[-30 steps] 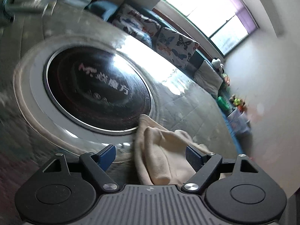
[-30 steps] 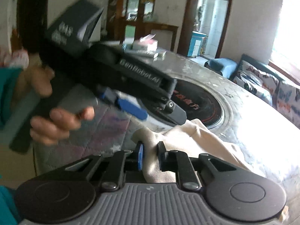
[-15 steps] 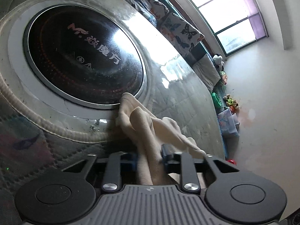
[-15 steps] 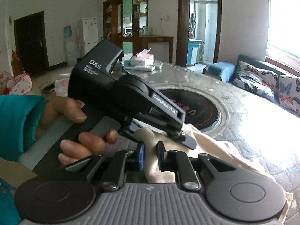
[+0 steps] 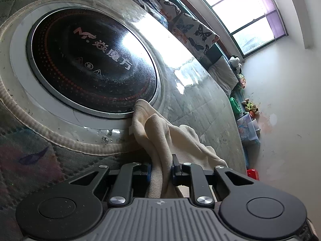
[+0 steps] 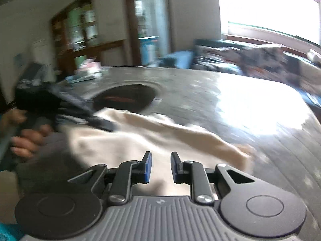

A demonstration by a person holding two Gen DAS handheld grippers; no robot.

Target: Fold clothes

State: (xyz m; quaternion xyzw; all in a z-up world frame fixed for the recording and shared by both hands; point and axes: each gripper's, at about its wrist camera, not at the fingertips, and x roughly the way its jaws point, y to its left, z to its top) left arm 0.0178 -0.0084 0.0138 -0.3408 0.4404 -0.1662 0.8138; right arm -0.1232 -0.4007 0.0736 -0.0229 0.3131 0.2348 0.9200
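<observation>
The left gripper (image 5: 161,167) has just been closing, and its blue-padded jaws now pinch a bunched fold of the cream garment (image 5: 160,132). The cloth rises out of the narrow gap and drapes forward over the quilted table cover (image 5: 202,108), its far tip touching the steel rim of the round black induction cooktop (image 5: 90,60) set into the table. How much cloth hangs below the jaws is hidden by the gripper body.

The right wrist view is smeared by motion. There the right gripper (image 6: 160,167) has its jaws slightly parted, having just been opening, and a clear gap shows between the pads; no cloth is pinched in it. The cream garment (image 6: 144,136) lies spread on the table just beyond and beneath the fingers, running from the left toward a ragged end on the right. Whether the fingertips touch the fabric cannot be told through the blur.

At the left edge a hand (image 6: 24,138) grips the handle of the other gripper, whose dark body reaches down onto the cloth's left end; its jaws are too blurred to make out. The cooktop appears behind as a dark oval, and the butterfly-print cushions (image 5: 192,30) line the window side.
</observation>
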